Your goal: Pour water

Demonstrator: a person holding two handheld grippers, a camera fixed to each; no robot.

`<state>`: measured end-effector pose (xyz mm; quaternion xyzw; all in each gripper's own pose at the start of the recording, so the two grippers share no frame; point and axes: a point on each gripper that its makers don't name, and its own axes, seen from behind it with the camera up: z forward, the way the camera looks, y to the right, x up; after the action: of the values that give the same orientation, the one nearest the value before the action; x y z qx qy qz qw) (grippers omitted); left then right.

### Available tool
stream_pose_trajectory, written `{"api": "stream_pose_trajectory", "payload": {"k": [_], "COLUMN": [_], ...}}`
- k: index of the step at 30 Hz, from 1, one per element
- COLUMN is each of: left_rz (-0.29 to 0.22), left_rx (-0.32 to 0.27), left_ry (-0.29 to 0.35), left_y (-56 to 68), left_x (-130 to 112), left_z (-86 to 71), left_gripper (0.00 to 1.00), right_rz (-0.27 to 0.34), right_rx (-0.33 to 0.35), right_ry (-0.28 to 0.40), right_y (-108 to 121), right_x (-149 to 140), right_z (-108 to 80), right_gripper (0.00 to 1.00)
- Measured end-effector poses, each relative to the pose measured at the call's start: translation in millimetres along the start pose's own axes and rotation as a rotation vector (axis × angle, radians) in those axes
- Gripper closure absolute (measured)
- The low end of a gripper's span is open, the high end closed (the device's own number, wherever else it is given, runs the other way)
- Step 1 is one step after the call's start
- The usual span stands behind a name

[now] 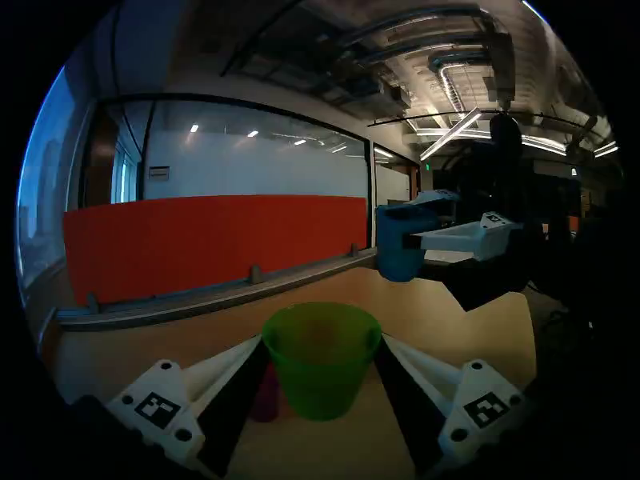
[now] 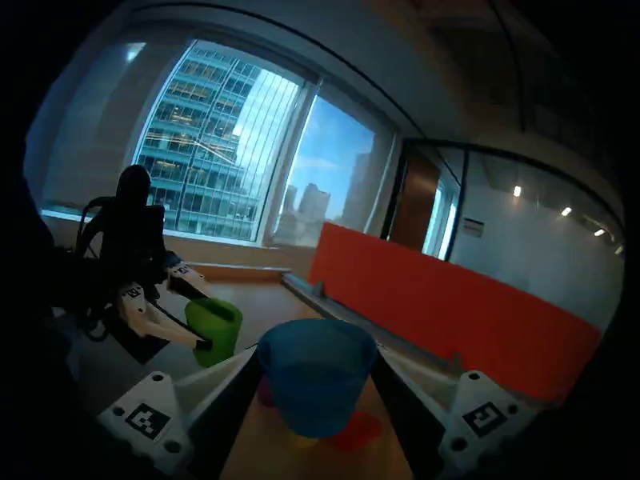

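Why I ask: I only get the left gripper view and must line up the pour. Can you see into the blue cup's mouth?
Observer: Yes. In the right gripper view the blue cup, held by the right gripper, shows its open mouth. A faint line inside may be a liquid level, but I cannot be sure.
Operator: Anything under it?
Observer: A red thing lies on the table just below it.
Operator: And my green cup?
Observer: From the side, the green cup is upright in the left gripper, left of the blue cup and apart from it.
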<state>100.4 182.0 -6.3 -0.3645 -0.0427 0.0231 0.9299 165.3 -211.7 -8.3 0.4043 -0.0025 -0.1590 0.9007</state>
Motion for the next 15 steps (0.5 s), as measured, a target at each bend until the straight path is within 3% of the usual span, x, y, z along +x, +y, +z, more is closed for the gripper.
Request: {"api": "stream_pose_trajectory", "payload": {"k": [15], "left_rz": [0.019], "left_rx": [-0.015], "left_ry": [-0.002], "left_y": [10.5], "left_x": [3], "left_z": [6.6], "left_gripper": [0.13], "right_rz": [-0.189], "right_rx": [0.023], "right_ry": [-0.005], "right_y": [-5], "right_x": [19], "right_z": [16.9], "right_gripper": [0.09]}}
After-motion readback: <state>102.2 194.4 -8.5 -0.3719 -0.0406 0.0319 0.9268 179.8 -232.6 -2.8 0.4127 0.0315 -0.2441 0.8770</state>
